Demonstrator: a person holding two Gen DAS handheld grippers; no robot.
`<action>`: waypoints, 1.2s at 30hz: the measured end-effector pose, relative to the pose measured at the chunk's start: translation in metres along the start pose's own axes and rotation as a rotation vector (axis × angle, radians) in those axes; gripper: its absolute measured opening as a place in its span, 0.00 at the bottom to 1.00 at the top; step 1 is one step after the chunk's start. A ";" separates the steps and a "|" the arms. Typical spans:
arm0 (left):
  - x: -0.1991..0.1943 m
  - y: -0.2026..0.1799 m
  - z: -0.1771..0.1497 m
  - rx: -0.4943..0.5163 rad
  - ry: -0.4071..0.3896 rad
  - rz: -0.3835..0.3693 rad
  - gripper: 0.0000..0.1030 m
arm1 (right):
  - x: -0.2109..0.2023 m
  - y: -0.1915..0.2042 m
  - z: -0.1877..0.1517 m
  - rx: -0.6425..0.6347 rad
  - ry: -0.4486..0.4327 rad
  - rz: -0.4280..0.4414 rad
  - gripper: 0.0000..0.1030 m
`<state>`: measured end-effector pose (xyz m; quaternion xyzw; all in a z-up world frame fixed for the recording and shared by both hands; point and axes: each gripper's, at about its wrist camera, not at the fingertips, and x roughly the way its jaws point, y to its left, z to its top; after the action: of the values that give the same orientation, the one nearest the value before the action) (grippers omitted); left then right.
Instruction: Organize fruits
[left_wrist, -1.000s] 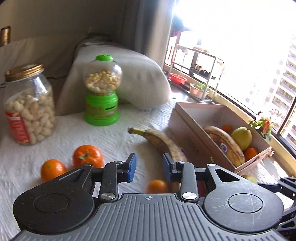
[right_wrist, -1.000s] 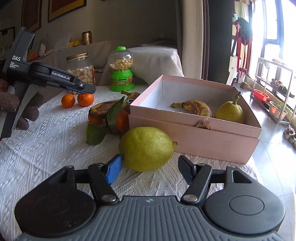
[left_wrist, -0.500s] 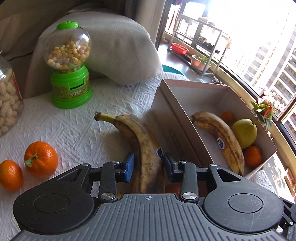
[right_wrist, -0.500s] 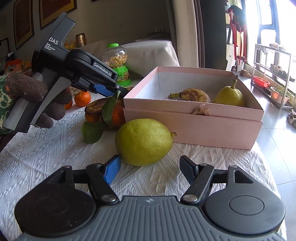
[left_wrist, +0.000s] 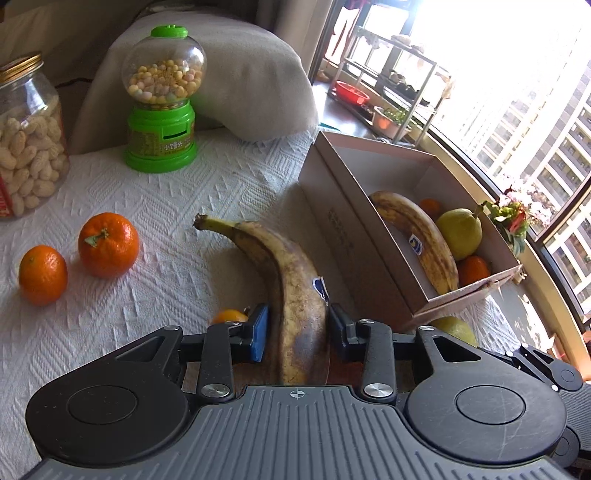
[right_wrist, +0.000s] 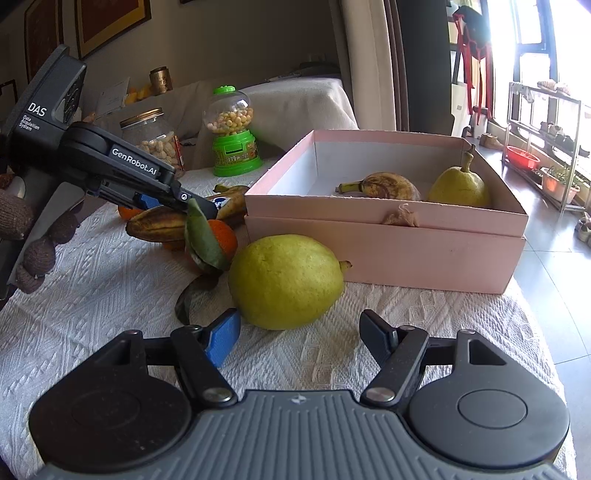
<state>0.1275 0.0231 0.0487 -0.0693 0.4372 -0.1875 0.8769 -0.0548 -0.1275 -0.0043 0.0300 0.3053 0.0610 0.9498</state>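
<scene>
A spotted brown banana (left_wrist: 291, 291) lies on the white cloth beside the pink box (left_wrist: 351, 236). My left gripper (left_wrist: 297, 330) has a jaw on each side of the banana, close to it but not visibly pressing. The same banana (right_wrist: 162, 221) and left gripper (right_wrist: 173, 202) show in the right wrist view. The box (right_wrist: 384, 251) holds a banana (left_wrist: 421, 236), a pear (left_wrist: 460, 232) and small oranges (left_wrist: 472, 269). My right gripper (right_wrist: 297, 334) is open just behind a large yellow-green citrus (right_wrist: 284, 280) on the cloth.
Two oranges (left_wrist: 107, 243) (left_wrist: 42, 275) lie at the left. An orange with leaves (right_wrist: 218, 240) sits by the banana. A peanut jar (left_wrist: 29, 147) and a green candy dispenser (left_wrist: 162, 99) stand at the back. The table edge drops off right of the box.
My left gripper has moved forward and down over the banana, so its jaws now straddle it. My right gripper has edged closer to the citrus.
</scene>
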 end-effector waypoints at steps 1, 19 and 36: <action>-0.005 -0.001 -0.004 0.003 -0.001 -0.004 0.39 | -0.001 0.000 0.000 -0.001 -0.009 0.001 0.70; -0.059 -0.035 -0.048 0.194 -0.119 0.021 0.38 | -0.003 -0.033 0.025 0.284 -0.082 0.139 0.42; -0.056 -0.056 -0.092 0.335 -0.057 -0.001 0.38 | -0.028 0.032 0.030 0.013 -0.083 0.301 0.42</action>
<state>0.0089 -0.0032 0.0502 0.0721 0.3746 -0.2562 0.8881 -0.0632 -0.1000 0.0393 0.0841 0.2583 0.1995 0.9415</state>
